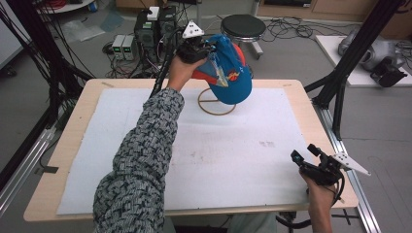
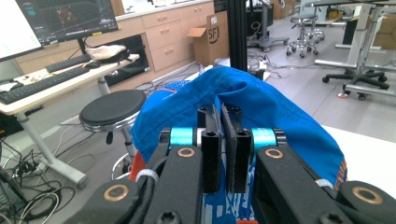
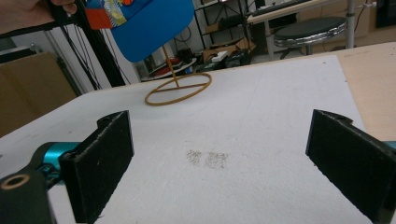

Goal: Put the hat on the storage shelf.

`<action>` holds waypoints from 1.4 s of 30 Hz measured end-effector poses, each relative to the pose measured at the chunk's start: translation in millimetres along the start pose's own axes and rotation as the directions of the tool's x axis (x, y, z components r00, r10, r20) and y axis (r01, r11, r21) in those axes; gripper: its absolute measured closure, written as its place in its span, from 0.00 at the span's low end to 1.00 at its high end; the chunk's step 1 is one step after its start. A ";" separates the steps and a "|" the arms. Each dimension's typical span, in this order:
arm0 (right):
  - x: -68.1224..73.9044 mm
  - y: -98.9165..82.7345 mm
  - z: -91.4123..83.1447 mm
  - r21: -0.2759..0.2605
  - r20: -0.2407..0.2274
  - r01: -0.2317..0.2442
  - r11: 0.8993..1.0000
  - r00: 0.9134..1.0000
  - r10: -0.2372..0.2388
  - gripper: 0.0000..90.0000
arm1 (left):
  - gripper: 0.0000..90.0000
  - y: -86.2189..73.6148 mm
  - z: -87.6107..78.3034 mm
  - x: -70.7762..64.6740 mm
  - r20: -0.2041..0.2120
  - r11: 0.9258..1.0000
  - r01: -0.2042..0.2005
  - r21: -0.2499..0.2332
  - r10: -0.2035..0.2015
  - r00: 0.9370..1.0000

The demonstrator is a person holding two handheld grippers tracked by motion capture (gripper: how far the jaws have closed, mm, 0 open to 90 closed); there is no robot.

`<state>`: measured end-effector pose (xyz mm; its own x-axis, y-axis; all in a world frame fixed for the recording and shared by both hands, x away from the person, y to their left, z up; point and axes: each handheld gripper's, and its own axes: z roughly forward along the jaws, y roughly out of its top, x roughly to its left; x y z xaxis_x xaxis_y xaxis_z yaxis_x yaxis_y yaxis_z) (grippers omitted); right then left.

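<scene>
Left tool pinches the blue cap; right tool gapes empty; a box reads "SF".

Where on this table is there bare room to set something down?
Most of the white mat is bare, from the gold stand forward to the near edge. It is crowded only at the back, around the stand and blue cap.
</scene>
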<state>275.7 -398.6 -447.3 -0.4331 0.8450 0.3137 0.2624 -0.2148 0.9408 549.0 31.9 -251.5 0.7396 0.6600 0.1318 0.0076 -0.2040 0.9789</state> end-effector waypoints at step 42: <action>-1.9 -0.9 -0.9 0.004 0.003 -0.013 1.000 1.000 0.013 0.07 | 0.89 11.5 23.2 14.6 0.020 0.999 0.043 0.016 -0.044 0.999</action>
<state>275.5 -400.5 -448.7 -0.4273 0.8435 0.3254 0.2716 -0.2235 0.9361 575.5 22.4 -242.0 0.7522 0.6533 0.0856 0.0507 -0.1870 0.9810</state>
